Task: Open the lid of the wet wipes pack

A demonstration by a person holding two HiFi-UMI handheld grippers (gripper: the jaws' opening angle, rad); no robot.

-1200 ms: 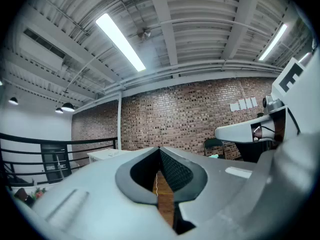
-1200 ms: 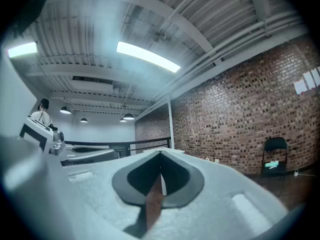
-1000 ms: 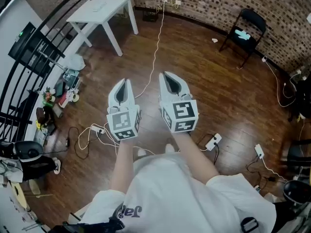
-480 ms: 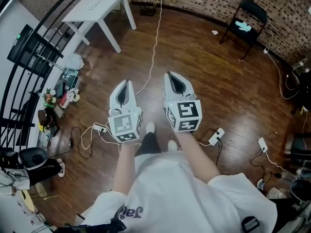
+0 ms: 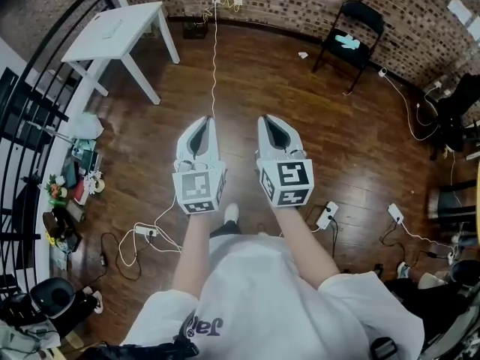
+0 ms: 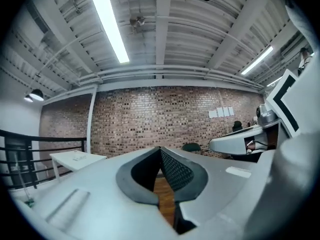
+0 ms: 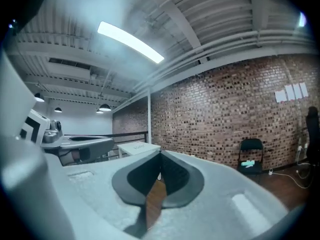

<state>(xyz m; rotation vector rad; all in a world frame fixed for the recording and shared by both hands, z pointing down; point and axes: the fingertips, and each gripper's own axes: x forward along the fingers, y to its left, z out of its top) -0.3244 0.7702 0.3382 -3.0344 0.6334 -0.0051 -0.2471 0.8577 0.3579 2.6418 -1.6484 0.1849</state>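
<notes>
I cannot make out a wet wipes pack in any view. A small flat thing [image 5: 112, 27] lies on the white table [image 5: 142, 12], too small to identify. Both grippers are held side by side at waist height over the wooden floor, pointing level toward the brick wall. The left gripper [image 5: 201, 120] [image 6: 160, 148] is shut, its tips meeting, with nothing between them. The right gripper [image 5: 268, 118] [image 7: 160, 154] is shut and empty too. The table also shows far off in the left gripper view [image 6: 75, 159] and the right gripper view [image 7: 137, 146].
A black folding chair [image 5: 352, 21] [image 7: 251, 156] with a teal item on it stands by the brick wall. Cables and power strips [image 5: 326, 216] lie on the floor. A black railing [image 5: 30, 111] and clutter [image 5: 75, 171] line the left side.
The person has walked and turned: the table and the chair have shifted left in the head view. Both grippers stay shut, side by side in front of the body.
</notes>
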